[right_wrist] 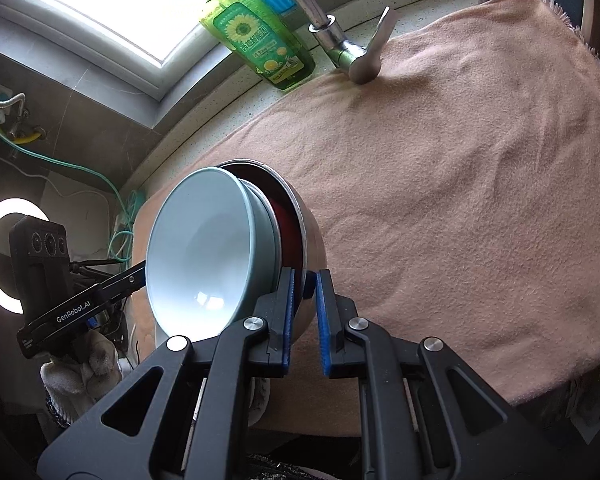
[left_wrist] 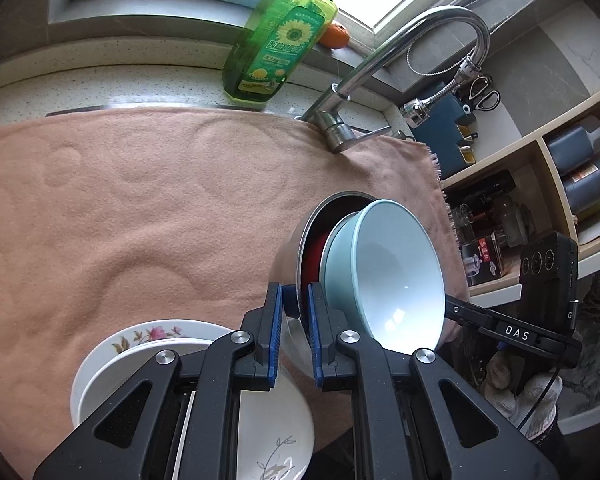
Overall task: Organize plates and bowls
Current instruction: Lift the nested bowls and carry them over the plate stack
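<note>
The left gripper [left_wrist: 296,312] and right gripper [right_wrist: 304,292] each have their jaws nearly closed, pinching opposite sides of the rim of a steel bowl [left_wrist: 290,256]. It is tipped on edge over the pink towel [left_wrist: 140,208] on the worktop, with a red bowl [left_wrist: 314,254] and two pale blue bowls [left_wrist: 396,272] nested inside. Stacked white plates [left_wrist: 100,364] lie just below the left gripper. Behind stand a green soap bottle [left_wrist: 276,44], a tap [left_wrist: 400,40] and an orange [left_wrist: 335,35].
</note>
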A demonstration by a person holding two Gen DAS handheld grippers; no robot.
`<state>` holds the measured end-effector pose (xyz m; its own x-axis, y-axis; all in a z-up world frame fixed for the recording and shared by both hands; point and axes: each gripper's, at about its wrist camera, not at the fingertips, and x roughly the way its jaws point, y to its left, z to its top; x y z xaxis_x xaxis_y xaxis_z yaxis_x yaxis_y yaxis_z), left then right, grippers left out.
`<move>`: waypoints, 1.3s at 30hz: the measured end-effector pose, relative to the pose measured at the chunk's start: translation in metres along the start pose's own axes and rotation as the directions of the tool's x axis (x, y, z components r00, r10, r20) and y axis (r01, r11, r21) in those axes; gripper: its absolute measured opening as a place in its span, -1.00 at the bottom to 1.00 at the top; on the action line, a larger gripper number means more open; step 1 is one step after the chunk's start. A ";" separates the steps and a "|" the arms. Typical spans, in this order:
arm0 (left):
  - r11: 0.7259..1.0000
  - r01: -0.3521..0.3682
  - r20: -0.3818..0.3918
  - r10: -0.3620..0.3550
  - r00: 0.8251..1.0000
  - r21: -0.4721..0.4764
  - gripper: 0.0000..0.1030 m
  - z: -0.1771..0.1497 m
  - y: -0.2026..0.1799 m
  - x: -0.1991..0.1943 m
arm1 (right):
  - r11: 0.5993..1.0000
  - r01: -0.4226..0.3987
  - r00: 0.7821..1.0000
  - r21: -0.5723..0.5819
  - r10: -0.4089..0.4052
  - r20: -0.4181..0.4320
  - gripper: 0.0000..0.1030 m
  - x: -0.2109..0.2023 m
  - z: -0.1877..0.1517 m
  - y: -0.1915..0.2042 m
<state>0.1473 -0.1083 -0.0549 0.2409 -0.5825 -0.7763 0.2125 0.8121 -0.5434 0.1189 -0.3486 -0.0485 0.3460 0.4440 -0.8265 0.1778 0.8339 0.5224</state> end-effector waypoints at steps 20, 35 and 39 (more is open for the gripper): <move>0.994 -0.058 0.084 0.066 0.994 -0.096 -0.80 -0.047 0.047 -0.068 | 0.987 -0.068 0.995 -0.145 0.057 -0.078 -0.77 0.022 -0.036 0.074; 0.985 -0.083 0.087 0.097 0.992 -0.153 -0.81 -0.080 0.071 -0.081 | 0.982 -0.066 0.989 -0.178 0.040 -0.145 -0.77 0.045 -0.069 0.091; 0.984 -0.084 0.084 0.098 0.992 -0.158 -0.81 -0.085 0.075 -0.083 | 0.981 -0.069 0.987 -0.181 0.041 -0.155 -0.77 0.048 -0.074 0.094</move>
<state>0.0632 0.0039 -0.0587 0.3390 -0.5010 -0.7963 0.0397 0.8533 -0.5200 0.0839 -0.2247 -0.0543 0.2063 0.5232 -0.8269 -0.0162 0.8468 0.5317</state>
